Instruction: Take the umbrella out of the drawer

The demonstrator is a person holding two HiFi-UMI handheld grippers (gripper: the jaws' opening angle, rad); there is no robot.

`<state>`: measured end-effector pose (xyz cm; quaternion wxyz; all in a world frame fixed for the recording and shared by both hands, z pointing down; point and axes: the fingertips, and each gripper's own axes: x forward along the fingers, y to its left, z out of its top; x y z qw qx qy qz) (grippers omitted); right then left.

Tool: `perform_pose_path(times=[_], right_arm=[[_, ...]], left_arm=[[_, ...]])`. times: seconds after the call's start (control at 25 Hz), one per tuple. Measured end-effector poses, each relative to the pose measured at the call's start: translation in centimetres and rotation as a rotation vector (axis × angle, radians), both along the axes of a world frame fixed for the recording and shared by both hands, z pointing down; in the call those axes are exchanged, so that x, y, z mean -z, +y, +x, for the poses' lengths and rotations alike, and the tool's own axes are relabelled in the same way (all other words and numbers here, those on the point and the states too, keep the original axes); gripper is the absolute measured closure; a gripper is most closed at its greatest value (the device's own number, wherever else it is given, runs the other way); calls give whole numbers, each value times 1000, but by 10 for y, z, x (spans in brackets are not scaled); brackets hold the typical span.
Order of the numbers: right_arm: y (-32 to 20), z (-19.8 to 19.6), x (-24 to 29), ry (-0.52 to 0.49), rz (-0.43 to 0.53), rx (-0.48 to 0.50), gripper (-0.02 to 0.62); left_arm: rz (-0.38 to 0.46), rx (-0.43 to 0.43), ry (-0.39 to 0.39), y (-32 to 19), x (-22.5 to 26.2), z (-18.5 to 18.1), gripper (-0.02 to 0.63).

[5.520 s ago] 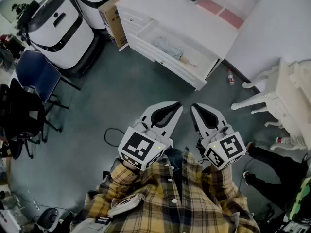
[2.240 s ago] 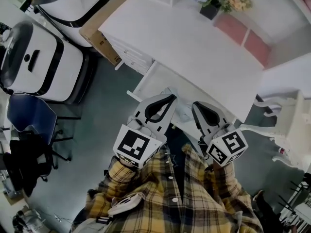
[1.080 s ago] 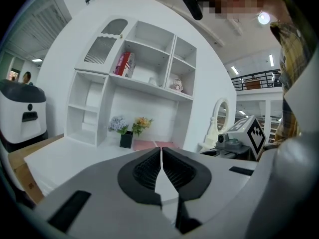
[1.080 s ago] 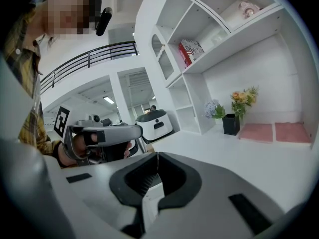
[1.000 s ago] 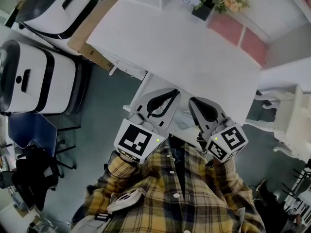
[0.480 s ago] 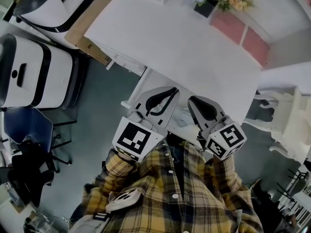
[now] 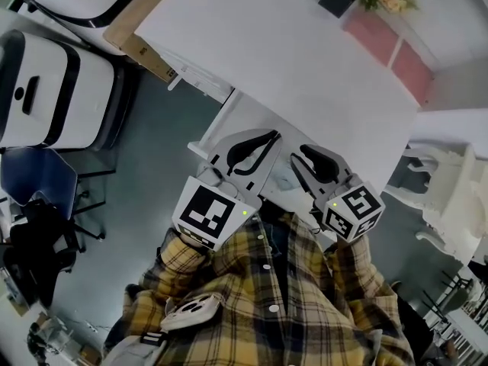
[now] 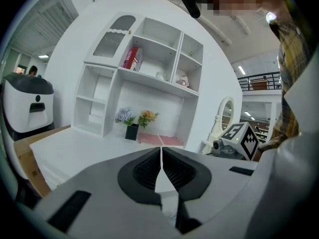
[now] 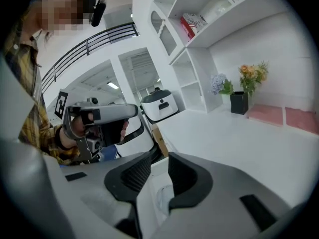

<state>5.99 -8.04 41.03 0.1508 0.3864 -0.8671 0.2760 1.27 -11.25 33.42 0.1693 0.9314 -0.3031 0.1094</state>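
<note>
The white desk (image 7: 305,75) has its drawer (image 7: 200,149) pulled out toward me. Both grippers hang over the drawer and hide most of it. The pale grey folded umbrella (image 7: 280,183) shows only as a sliver between them, and as light fabric (image 9: 162,198) down in the drawer in the right gripper view. My left gripper (image 7: 271,134) is shut, its black pads meeting (image 8: 161,151), with nothing in it. To its right, my right gripper (image 7: 294,158) is opening: a gap stands between its pads (image 9: 159,158), nothing is pressed between them, and the umbrella lies below.
Two white machines (image 7: 46,82) and a cardboard box (image 7: 141,48) stand left of the desk, with a blue chair (image 7: 38,181) nearer me. Flower pots (image 7: 335,2) and pink pads (image 7: 389,48) sit at the desk's back under a shelf unit (image 8: 144,83). A white chair (image 7: 450,189) stands to the right.
I have come up close to the desk. The right gripper has sunk toward the drawer and its jaws have parted. The left gripper has stayed shut and hardly moved.
</note>
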Motion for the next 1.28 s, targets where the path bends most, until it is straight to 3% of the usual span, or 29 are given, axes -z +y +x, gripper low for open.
perform_pose_path(times=[0.64,1.28], right_arm=[[26,-19,-94,143,-171,220,322],[48,-20,-192,335,-279,386,271]], left_arm=[[-56,44,-39,7,-32,-18,575],[-103,91,-91,20,-57,-29,575]])
